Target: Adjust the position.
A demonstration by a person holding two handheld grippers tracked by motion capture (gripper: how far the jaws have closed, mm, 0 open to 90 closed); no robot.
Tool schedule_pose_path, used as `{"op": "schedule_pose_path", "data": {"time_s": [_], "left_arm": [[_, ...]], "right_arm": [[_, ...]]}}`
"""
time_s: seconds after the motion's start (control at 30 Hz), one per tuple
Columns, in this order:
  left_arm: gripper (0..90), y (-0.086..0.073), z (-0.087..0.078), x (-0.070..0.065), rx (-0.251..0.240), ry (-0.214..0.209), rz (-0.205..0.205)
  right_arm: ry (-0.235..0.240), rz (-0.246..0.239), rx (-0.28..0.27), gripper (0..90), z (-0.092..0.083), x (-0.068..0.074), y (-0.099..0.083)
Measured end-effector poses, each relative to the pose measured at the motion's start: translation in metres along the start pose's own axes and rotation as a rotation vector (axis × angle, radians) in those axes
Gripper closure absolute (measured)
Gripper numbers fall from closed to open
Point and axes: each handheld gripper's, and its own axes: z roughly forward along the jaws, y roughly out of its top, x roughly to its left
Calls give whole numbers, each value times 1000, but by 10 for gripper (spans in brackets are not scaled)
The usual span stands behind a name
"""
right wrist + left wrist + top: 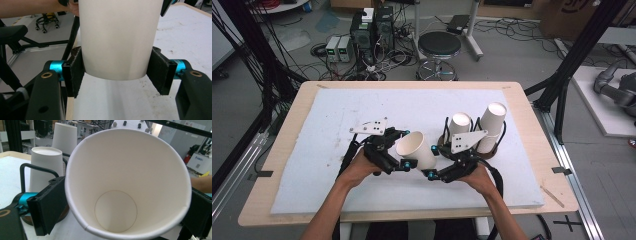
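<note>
Holding a white paper cup (pixel 417 149) between both tools above the white mat (pixel 322 145), near the front middle of the table (pixel 282 150). Furthest left, gripped by the person's left hand (pixel 362 167): left gripper (pixel 404 150), jaws set either side of the cup's mouth end, black pads against the rim wall in the left gripper view, so clamped on the paper cup (pixel 127 185). Cup tilted on its side, open mouth facing the left gripper's camera, round base visible deep inside. Next along, at the cup's closed end: right gripper (pixel 432 162), held by the right hand (pixel 479 177). Seen from the right gripper view, paper cup (pixel 120 37) sitting between the two felt-faced pads (pixel 75 72), left pad touching the wall, right pad just beside it; jaws at their narrowest, pressed on the cup's base end. Behind the right gripper: two upturned white cups (pixel 459 124), bottoms up, standing in a black wire holder (pixel 499 137) on a brown round base. Further right, bare mat up to the table's edge.
</note>
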Motion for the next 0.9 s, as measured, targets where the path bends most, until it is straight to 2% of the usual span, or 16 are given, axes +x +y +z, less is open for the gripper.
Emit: {"op": "schedule_pose_path", "data": {"time_s": [0.2, 0.33, 0.67, 0.9], "left_arm": [[121, 1, 1, 0, -4, -17, -5], [185, 1, 2, -1, -3, -32, 8], [257, 1, 0, -2, 6, -25, 16], [274, 1, 1, -2, 7, -23, 16]], "right_arm": [[4, -7, 12, 362, 3, 1, 0], [0, -12, 10, 362, 4, 2, 0], [-2, -14, 2, 362, 2, 2, 0], [-3, -14, 2, 362, 3, 2, 0]]}}
